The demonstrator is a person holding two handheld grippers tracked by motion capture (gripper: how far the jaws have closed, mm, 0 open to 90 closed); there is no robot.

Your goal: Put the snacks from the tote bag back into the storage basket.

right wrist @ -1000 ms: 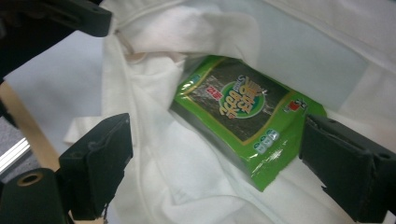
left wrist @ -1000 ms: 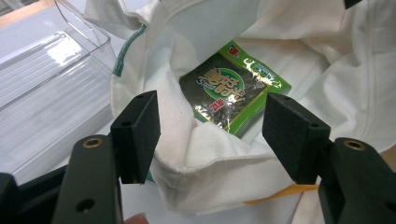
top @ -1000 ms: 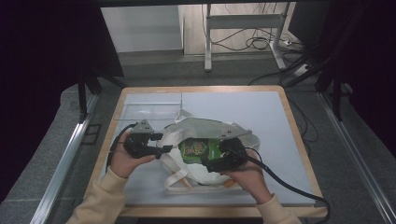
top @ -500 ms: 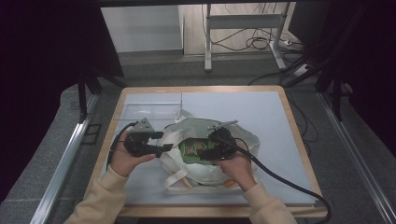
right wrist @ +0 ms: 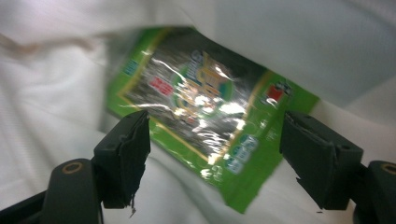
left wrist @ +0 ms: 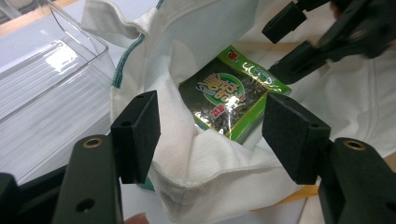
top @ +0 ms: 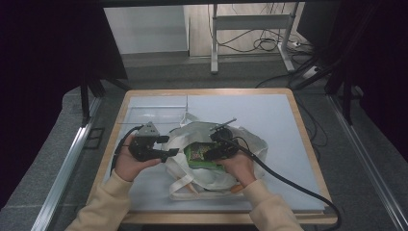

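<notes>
The left gripper (top: 163,147) sits at the rim of the white cloth bag (top: 250,144) with its jaws spread either side of a fold of the fabric (left wrist: 210,163) — placed, I'd say, to keep the mouth propped open, though the pads don't look to be pressing on the cloth. Inside the bag lies a green snack packet (left wrist: 229,95), face up and partly tucked under the rim. The right gripper (top: 211,147) reaches into the opening over that packet (right wrist: 201,112); its jaws have just been closing, yet they stand wide on either side of it, not pinching it. Behind the bag, a clear plastic bin (left wrist: 42,88) sits on the white table (top: 279,115) — nothing in it that I can see.
</notes>
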